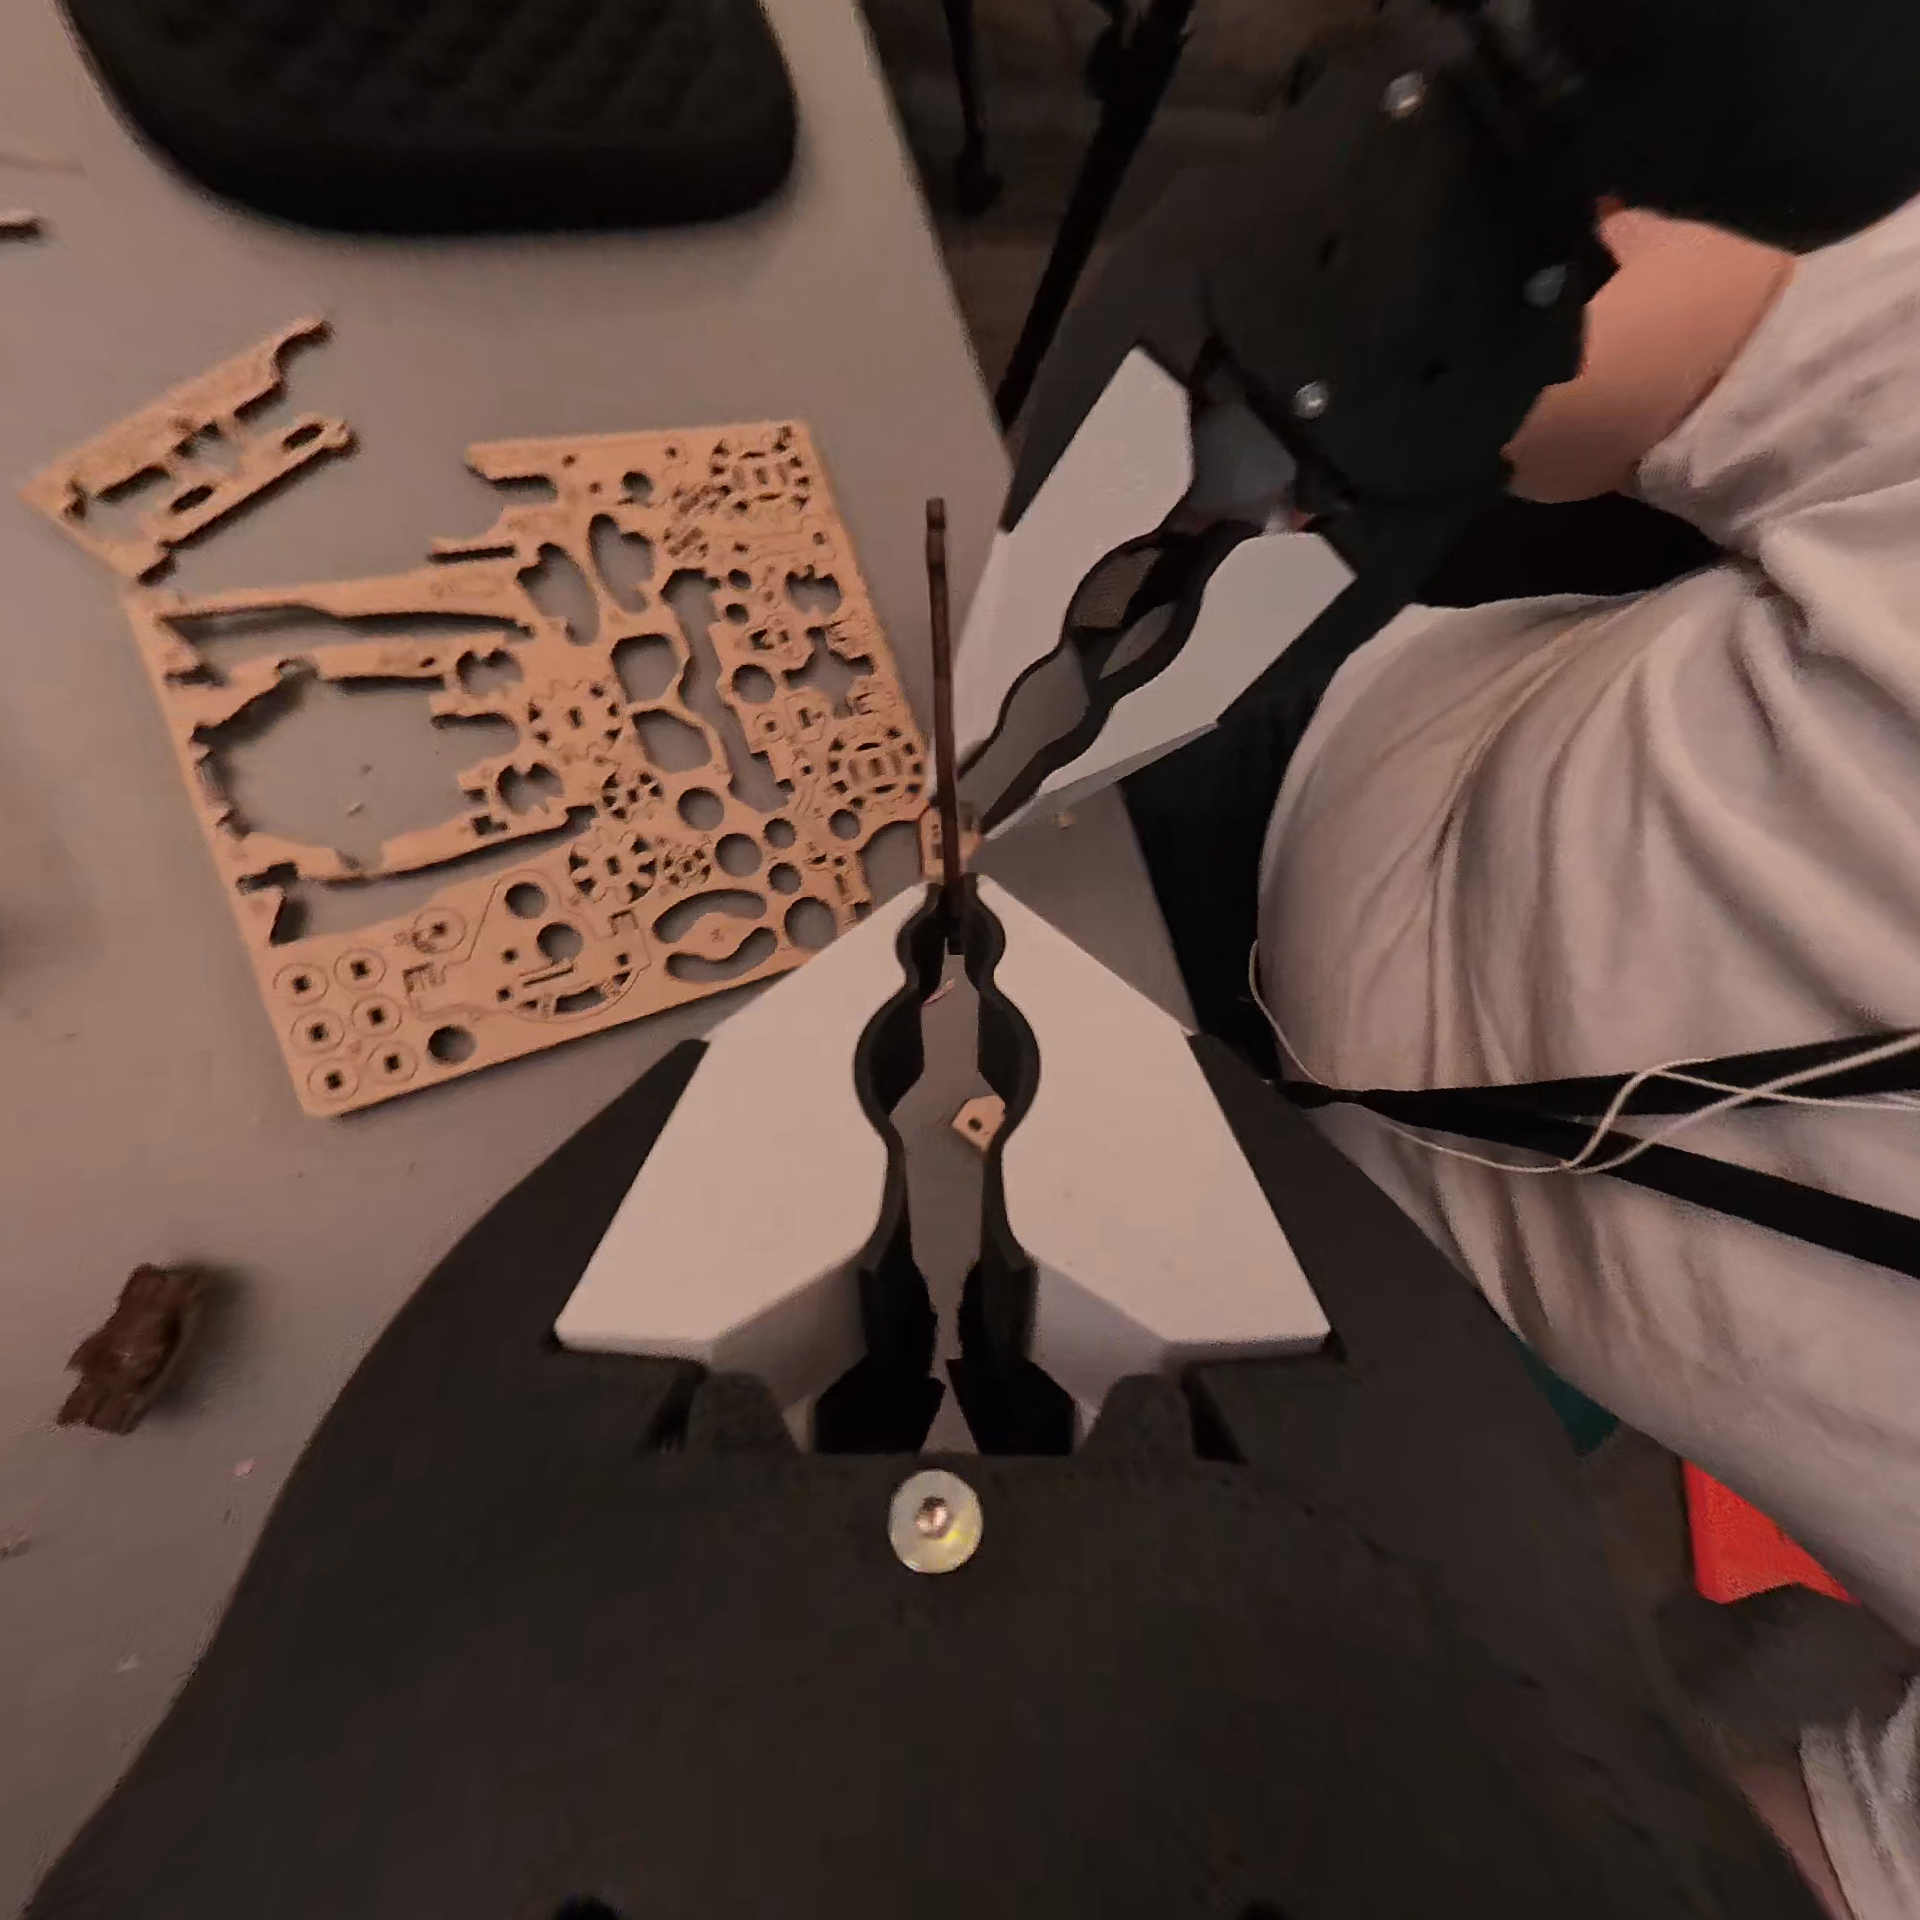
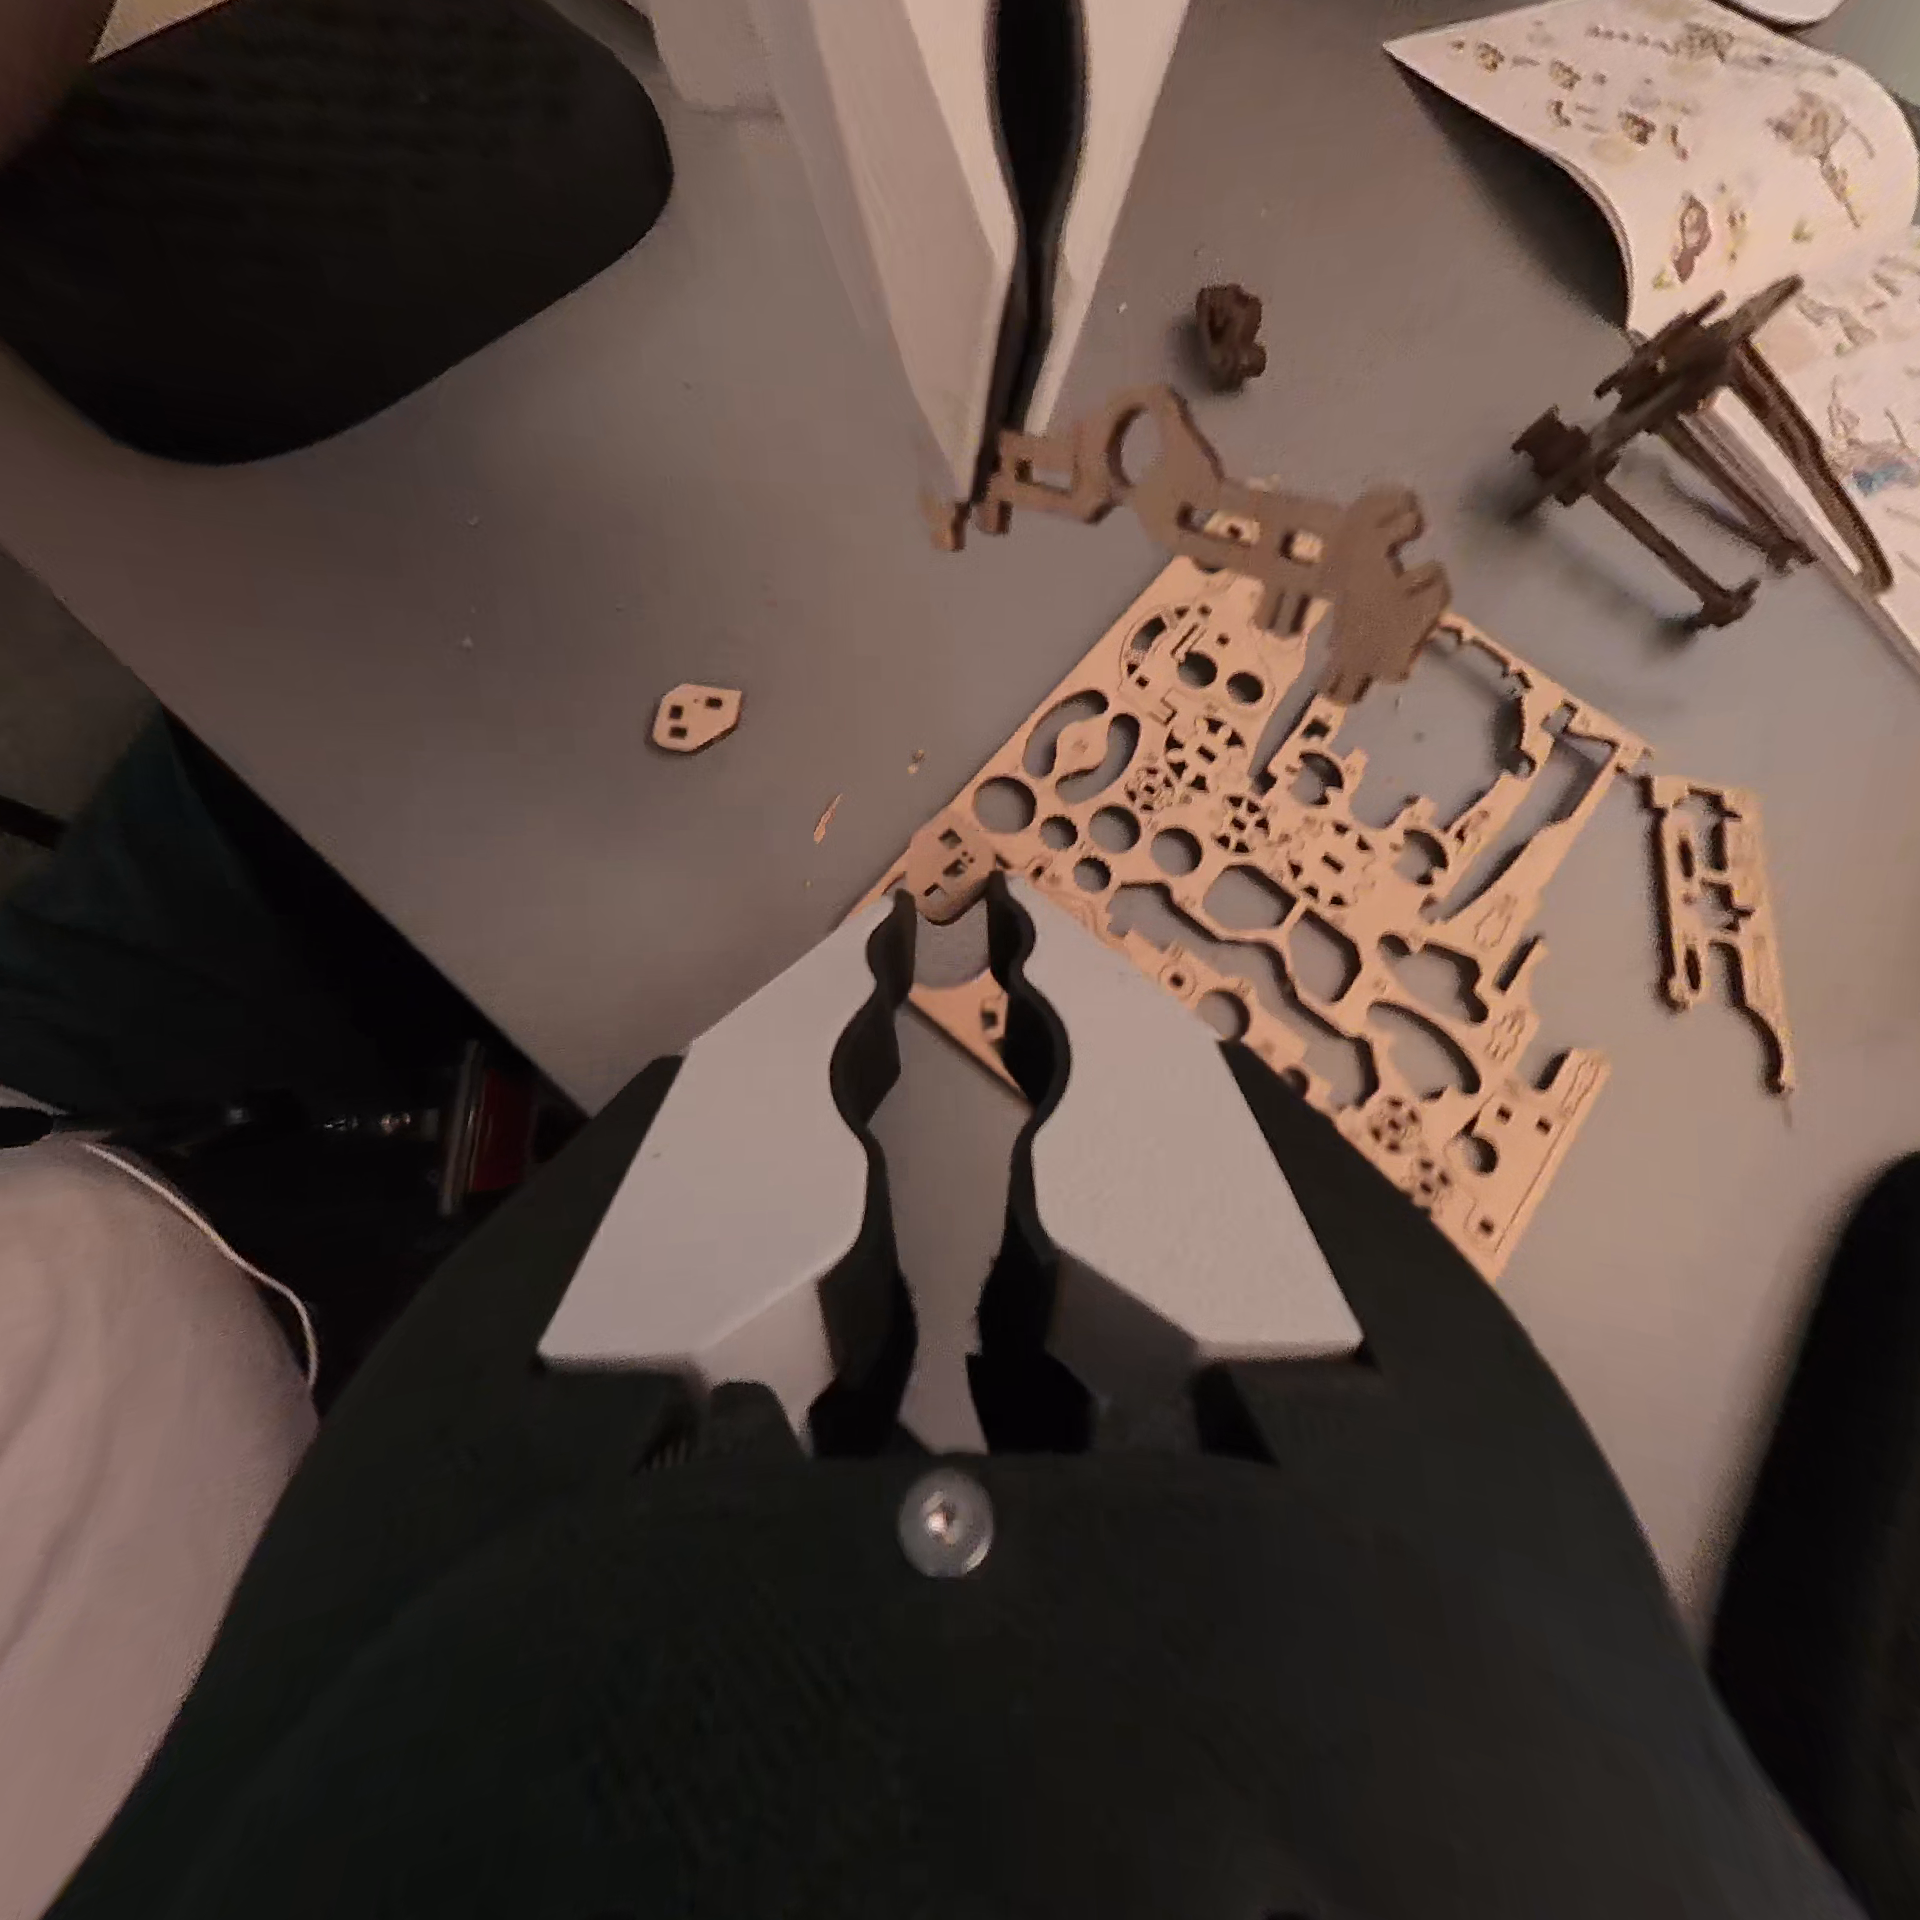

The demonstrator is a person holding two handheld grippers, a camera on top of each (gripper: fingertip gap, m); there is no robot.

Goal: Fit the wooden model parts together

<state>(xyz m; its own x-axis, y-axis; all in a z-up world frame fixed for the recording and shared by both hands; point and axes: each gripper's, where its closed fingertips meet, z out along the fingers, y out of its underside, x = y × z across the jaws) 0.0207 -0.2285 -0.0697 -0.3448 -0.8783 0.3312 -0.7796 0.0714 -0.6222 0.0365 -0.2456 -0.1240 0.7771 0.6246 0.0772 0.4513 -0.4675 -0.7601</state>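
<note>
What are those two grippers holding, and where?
Left gripper pinches a long flat wooden part by one end; right gripper nips a small wooden piece at its edge.

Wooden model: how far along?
Done: sheet mostly punched out; a partial frame stands assembled. In hand: left gripper pinches a long flat part, right gripper a small piece, not yet joined. Left: a loose plate and dark cluster.

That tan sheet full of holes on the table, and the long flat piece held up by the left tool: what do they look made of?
The tan sheet looks like thin laser-cut plywood: matte pale face, dark, seemingly scorched cutout edges. The long flat piece seems the same wood, matte tan; edge-on in the left wrist view it shows a thin dark sliver. The left tool pinches it between black pads, possibly rubber or printed plastic.
</note>
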